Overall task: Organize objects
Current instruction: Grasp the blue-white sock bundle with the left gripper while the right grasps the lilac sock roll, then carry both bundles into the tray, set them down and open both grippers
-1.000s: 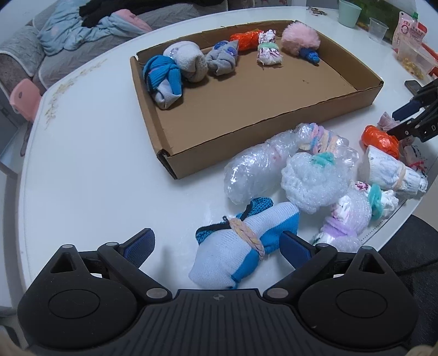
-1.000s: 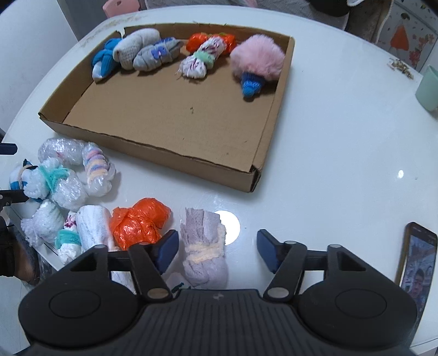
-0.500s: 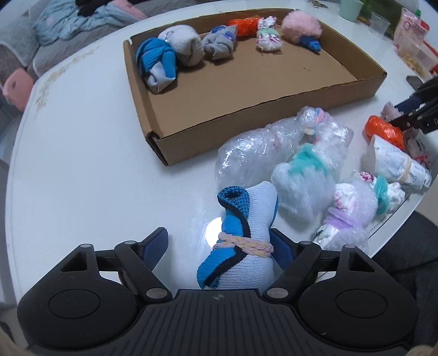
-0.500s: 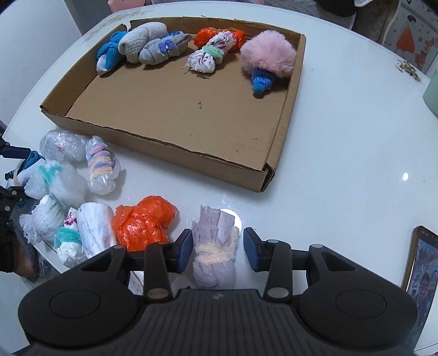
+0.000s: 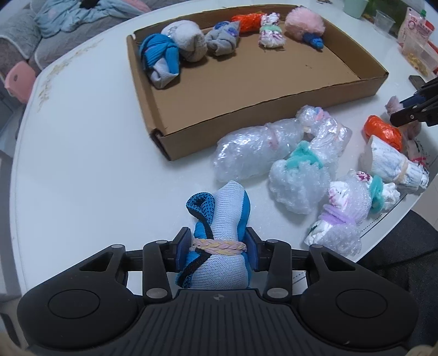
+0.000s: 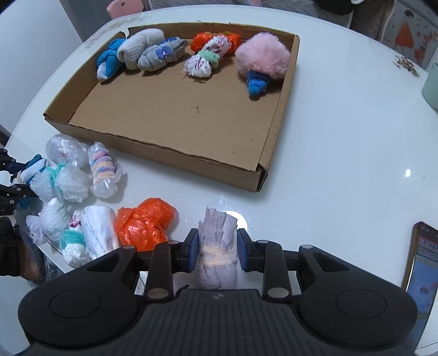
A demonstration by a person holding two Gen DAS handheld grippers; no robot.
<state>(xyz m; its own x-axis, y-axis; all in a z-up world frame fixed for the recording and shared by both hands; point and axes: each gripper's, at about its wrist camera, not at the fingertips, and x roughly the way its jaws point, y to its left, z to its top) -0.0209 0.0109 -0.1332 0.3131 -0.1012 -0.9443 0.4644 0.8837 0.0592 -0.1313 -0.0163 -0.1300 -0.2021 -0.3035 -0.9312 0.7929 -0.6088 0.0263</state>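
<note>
Sock bundles look soft, light and squashy: the left tool [image 5: 217,245] is clamped on the blue-and-white sock bundle [image 5: 219,238] at its rubber band, the right tool [image 6: 217,250] on the lilac sock bundle [image 6: 217,252], both near the cardboard tray [image 6: 153,152].

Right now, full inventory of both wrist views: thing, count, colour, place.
cardboard tray: 1, brown, centre of table.
bundles in tray: 6, blue, grey, grey-blue, orange, white-patterned, pink fluffy; along far wall.
bubble-wrap bundles: 4, clear with pastel bands, table in front of tray.
orange bag bundle: 1, beside the bubble wrap.
white towel roll: 1, beside orange bundle.
white table: 1.
phone: 1, screen lit, table's right edge.
green cup: 1, far edge.
clear cup: 1, near green cup.
blue-white sock bundle: 1, in left gripper, shut.
lilac sock bundle: 1, in right gripper, shut.
</note>
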